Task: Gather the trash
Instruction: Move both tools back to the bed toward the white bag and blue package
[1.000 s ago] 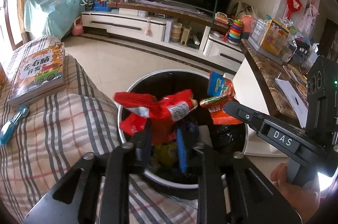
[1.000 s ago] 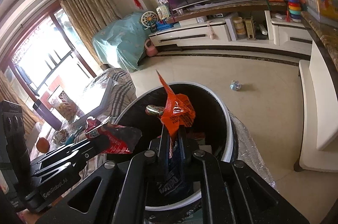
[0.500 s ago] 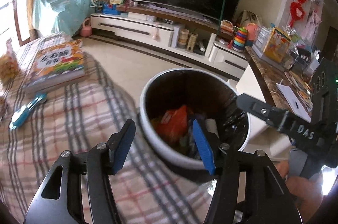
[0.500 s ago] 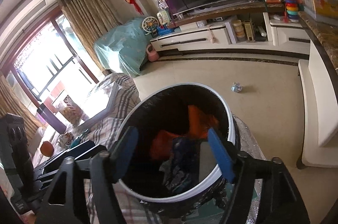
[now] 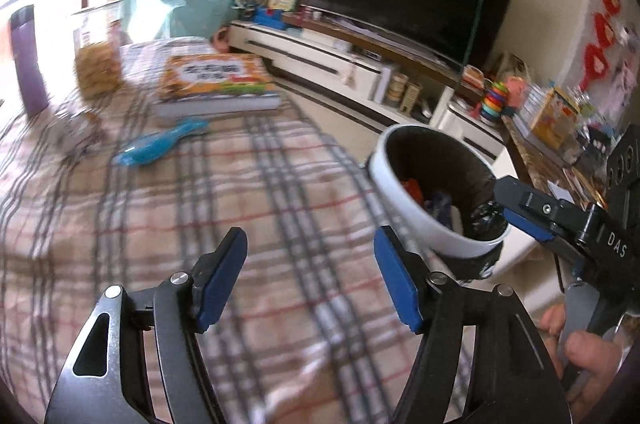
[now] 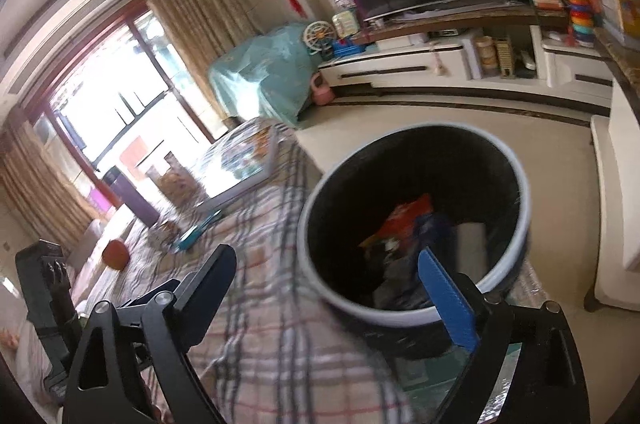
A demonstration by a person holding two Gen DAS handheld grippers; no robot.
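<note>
The white-rimmed trash bin (image 5: 394, 192) (image 6: 320, 288) with a black liner stands beside the plaid-covered surface. Red and orange wrappers (image 6: 404, 220) and dark scraps lie inside it. My left gripper (image 5: 310, 276) hovers over the plaid cloth (image 5: 200, 208), left of the bin; its jaws are opening with nothing between them. My right gripper (image 6: 332, 288) hangs at the bin's near rim, its jaws opening wide and empty. In the left wrist view the right gripper's finger (image 5: 532, 212) pokes over the bin's right edge, with a person's hand (image 5: 584, 352) below it.
On the plaid cloth lie a blue brush (image 5: 160, 144), a picture book (image 5: 216, 84), a jar of snacks (image 5: 98, 64), a purple bottle (image 5: 28, 64) and an orange fruit (image 6: 115, 254). A TV (image 5: 404, 0) on a low white cabinet (image 5: 320, 56) stands across the tiled floor.
Both grippers have let go of their wrappers, which dropped into the bin, and the jaws have opened. The left gripper has swung left over the plaid cloth; the right has drifted left.
</note>
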